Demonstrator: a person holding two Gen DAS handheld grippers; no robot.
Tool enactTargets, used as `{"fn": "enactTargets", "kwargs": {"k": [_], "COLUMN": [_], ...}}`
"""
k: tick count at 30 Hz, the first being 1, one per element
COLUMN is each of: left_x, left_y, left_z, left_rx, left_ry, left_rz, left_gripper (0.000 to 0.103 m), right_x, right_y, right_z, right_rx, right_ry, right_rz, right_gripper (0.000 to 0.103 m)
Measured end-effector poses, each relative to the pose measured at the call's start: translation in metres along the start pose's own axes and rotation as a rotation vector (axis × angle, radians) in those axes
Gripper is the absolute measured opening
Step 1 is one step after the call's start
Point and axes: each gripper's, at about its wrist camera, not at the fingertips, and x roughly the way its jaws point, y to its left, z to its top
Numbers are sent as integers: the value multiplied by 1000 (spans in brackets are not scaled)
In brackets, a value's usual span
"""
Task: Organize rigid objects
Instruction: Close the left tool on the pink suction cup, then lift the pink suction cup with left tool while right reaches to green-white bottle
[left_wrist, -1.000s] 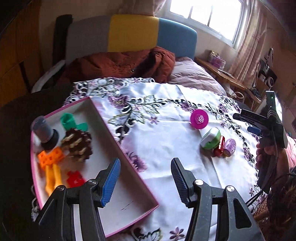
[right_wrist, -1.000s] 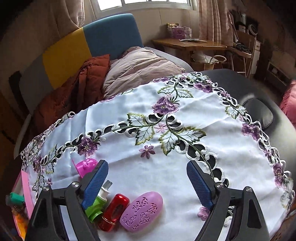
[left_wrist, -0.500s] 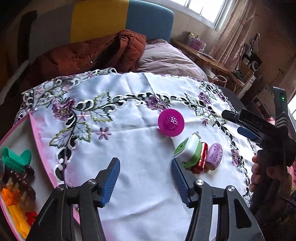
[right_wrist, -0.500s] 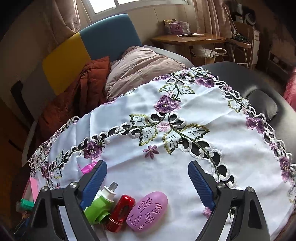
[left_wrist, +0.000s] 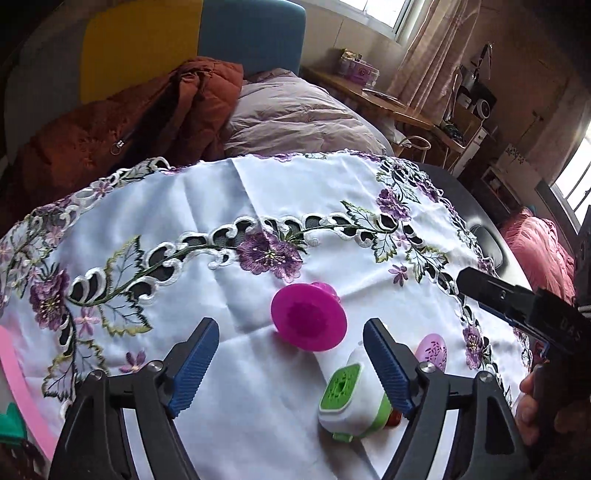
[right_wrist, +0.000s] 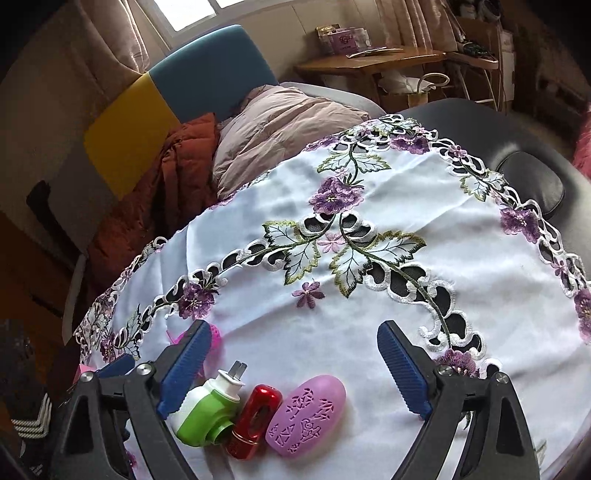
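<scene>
Flanking glossy magenta disc (left_wrist: 308, 320): ribbed blue L claw (left_wrist: 290, 363) pads, spread.

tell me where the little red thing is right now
In the right wrist view the red piece lies low on the white tablecloth, wedged between the green-and-white plug-in and the lilac oval case.

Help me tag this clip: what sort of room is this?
Likely a bedroom or living room at home: a quilt and jacket heaped by a padded headboard, curtains at the window, and a wooden desk.
</scene>
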Motion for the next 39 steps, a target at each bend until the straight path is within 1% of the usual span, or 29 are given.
{"fn": "enactTargets", "kwargs": {"k": [5, 8, 9, 10, 11, 12, 13, 15, 17, 19, 20, 21, 23, 25, 27, 32, 36, 39], "left_x": [26, 42, 47, 54, 56, 54, 52, 45, 34, 20, 15, 8, -8, -25, -40, -70, -82, -87], "left_y": [-3, 0, 3, 6, 7, 7, 9, 15, 21, 27, 28, 29, 27, 23, 19, 1, -14, -25], "left_z": [10, 13, 12, 12, 11, 10, 8, 6, -1, -12, -17, -24, -38, -54, -69, -106, -140, -165], "left_rx": [3, -25, -43, -61, -65, -57, -70, -109, -121, -142, -146, -144, -125, -105, -94, -35, 3, 44], "left_ry": [17, 33, 45, 68, 71, 55, 63, 54, 30, 13, 13, 9, -15, -28, -49, -91, -91, -93], "left_rz": [-38, -57, -67, -81, -79, -71, -83, -109, -81, -66, -44, -15, 6, 43, 43, 81, 79, 84], "left_gripper": [82, 80, 77, 64, 61, 53, 53, 53, 53, 53, 53, 53, 53, 53, 53, 53, 53, 53], "right_x": [4, 6, 6, 6, 6, 7, 7, 7, 7, 6, 6, 6, 7, 9, 10, 18, 22, 24], "right_y": [-2, -2, -2, -2, -2, -3, -3, -4, -4, -5, -5, -6, -7, -7, -6, 1, 12, 23], "right_z": [-1, -1, -1, -1, -1, -1, -1, -1, 0, 0, 0, 0, 1, 0, 0, -4, -9, -14], "right_rx": [10, 12, 12, 12, 13, 13, 14, 13, 13, 14, 16, 19, 24, 26, 22, 1, -49, -94], "right_ry": [21, 29, 27, 27, 28, 30, 30, 26, 25, 20, 19, 19, 22, 28, 36, 71, 90, 109], "right_rz": [2, 3, 2, 0, -2, -3, -3, -9, -12, -15, -17, -17, -13, -10, -2, 53, 84, 151], "right_gripper": [92, 92, 92, 92, 92, 92, 92, 92, 92, 92, 92, 92, 92, 92, 92, 92, 92, 92]}}
